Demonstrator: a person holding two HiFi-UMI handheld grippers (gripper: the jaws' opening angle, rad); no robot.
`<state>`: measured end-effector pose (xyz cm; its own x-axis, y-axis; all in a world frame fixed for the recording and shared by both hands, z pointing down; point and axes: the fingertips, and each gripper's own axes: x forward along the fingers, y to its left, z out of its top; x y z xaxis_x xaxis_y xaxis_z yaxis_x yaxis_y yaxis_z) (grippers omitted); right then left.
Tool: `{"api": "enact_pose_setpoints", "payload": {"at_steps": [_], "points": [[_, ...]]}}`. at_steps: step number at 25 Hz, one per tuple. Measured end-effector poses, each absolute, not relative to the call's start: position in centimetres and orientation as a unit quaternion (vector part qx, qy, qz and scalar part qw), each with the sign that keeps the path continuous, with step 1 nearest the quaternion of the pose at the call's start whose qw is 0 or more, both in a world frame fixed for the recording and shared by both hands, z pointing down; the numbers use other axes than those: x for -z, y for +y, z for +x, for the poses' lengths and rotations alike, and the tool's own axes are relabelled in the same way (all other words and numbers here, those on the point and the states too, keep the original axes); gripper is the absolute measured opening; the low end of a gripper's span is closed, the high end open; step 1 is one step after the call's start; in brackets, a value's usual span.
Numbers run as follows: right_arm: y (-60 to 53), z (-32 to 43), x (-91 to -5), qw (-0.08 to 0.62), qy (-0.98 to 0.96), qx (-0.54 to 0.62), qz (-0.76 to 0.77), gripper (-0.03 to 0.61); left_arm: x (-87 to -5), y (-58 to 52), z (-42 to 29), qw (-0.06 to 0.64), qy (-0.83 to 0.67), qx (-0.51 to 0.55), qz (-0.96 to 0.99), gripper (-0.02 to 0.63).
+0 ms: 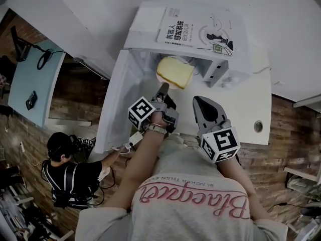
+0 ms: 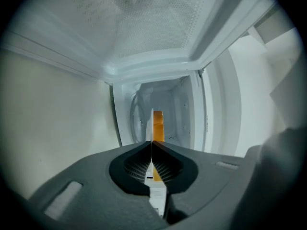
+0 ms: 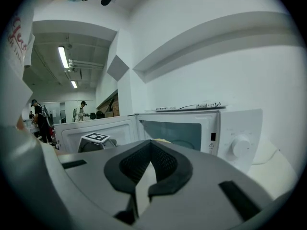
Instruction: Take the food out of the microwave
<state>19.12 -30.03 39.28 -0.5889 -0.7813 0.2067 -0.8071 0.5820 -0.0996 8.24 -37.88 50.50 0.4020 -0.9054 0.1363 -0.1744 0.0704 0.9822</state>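
Head view showed the open microwave [image 1: 143, 26] with a yellow bread slice [image 1: 174, 72] on a white plate [image 2: 157, 195] at its mouth. The left hand-held gripper [image 1: 161, 90] was clamped on the plate's near rim, bread just beyond its tips. The right hand-held gripper [image 1: 201, 104], jaws together and empty, hung beside it, outside the cavity. The door [image 1: 113, 104] stood wide open on the left.

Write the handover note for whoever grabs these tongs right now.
Left tongs: shut on the plate rim, with the food on it.
Right tongs: shut, empty, in front of the microwave.
Food: at the microwave's mouth, partly under its top.
Done: door open, plate gripped.
Left to do: draw the plate fully out and set it down.
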Motion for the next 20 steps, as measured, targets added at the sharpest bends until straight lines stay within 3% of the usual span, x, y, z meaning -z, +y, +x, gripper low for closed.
{"api": "enact_pose_setpoints", "payload": {"at_steps": [20], "points": [[-24.2,19.7,-37.2,0.037,-0.884,-0.069,0.461,0.009,-44.1,-28.1,8.9,0.559,-0.411,0.368,0.619,0.011]]}}
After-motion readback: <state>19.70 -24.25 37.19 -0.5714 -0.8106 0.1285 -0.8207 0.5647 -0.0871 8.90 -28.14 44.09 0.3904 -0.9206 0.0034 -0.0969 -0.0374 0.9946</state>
